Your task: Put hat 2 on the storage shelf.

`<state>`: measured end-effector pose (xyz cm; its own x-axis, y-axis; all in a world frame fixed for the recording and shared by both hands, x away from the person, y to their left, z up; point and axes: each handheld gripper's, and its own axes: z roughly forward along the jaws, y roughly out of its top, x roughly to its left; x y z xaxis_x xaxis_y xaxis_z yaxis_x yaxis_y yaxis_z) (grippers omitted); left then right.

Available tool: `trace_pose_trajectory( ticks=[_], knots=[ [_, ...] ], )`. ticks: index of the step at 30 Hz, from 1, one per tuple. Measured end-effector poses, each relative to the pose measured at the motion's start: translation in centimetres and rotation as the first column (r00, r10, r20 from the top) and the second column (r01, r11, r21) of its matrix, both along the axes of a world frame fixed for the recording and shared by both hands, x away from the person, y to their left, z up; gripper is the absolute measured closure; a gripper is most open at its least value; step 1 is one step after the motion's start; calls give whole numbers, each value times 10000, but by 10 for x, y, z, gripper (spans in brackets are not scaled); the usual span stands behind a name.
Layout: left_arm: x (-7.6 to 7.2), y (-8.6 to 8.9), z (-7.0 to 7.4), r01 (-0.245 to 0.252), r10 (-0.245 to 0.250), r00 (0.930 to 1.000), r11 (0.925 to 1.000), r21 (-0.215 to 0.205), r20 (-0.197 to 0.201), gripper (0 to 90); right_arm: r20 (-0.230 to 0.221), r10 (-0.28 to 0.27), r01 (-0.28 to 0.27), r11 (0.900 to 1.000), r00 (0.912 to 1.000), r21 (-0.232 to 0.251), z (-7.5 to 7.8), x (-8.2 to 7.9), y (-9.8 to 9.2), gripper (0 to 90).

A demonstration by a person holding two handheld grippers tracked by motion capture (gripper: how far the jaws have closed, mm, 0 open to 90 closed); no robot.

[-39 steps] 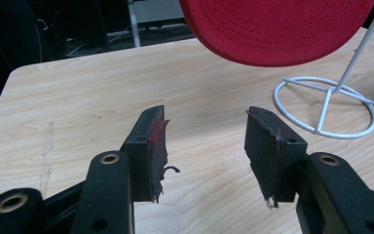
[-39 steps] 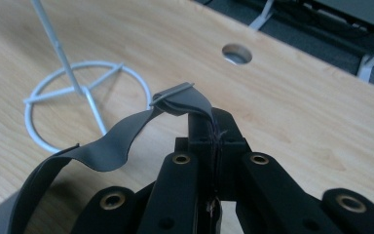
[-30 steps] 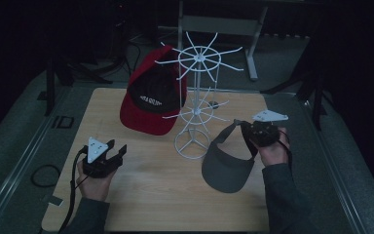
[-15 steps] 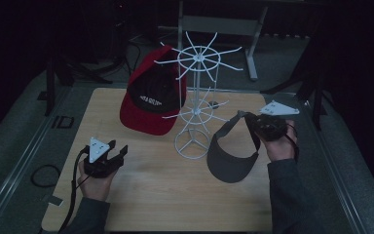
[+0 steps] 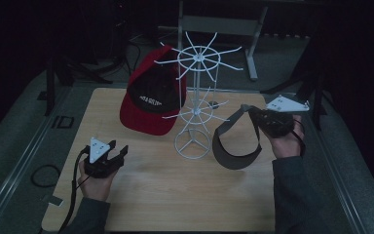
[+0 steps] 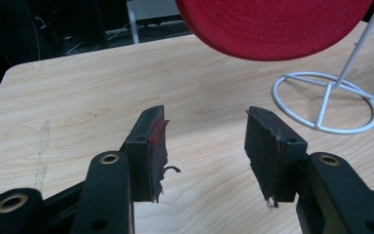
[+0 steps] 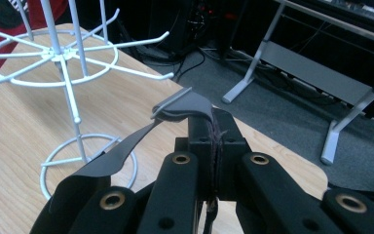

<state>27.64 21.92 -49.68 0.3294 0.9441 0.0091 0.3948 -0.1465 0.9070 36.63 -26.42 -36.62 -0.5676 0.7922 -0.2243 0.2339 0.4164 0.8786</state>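
The left hand rests low on the near left part of the wooden table. It holds the left gripper, which points toward the far side. Its jaws are wide apart with nothing between them.

The right hand is lifted up at the right side of the table. The right gripper points left, toward the white wire rack. Its jaws are pressed tight on the strap of a grey visor. The visor hangs down from the jaws, just right of the rack's round base.

A red cap hangs on the left side of the rack, with its brim low over the table.
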Motion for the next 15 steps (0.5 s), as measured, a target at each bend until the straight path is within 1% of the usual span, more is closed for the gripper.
trace_pose_trajectory(
  ticks=[5,9,15],
  knots=[
    [0,0,0,10,-10,10000,10000,39,-5,505,126,16,-16,10000,9999,-17,6,0,0,886],
    [0,1,0,5,-5,10000,10000,78,0,505,300,80,-76,9998,9995,-163,10,2,1,886],
    [0,0,0,4,-4,10000,10000,48,11,505,383,81,-76,9999,9992,-131,17,4,0,885]
  ],
)
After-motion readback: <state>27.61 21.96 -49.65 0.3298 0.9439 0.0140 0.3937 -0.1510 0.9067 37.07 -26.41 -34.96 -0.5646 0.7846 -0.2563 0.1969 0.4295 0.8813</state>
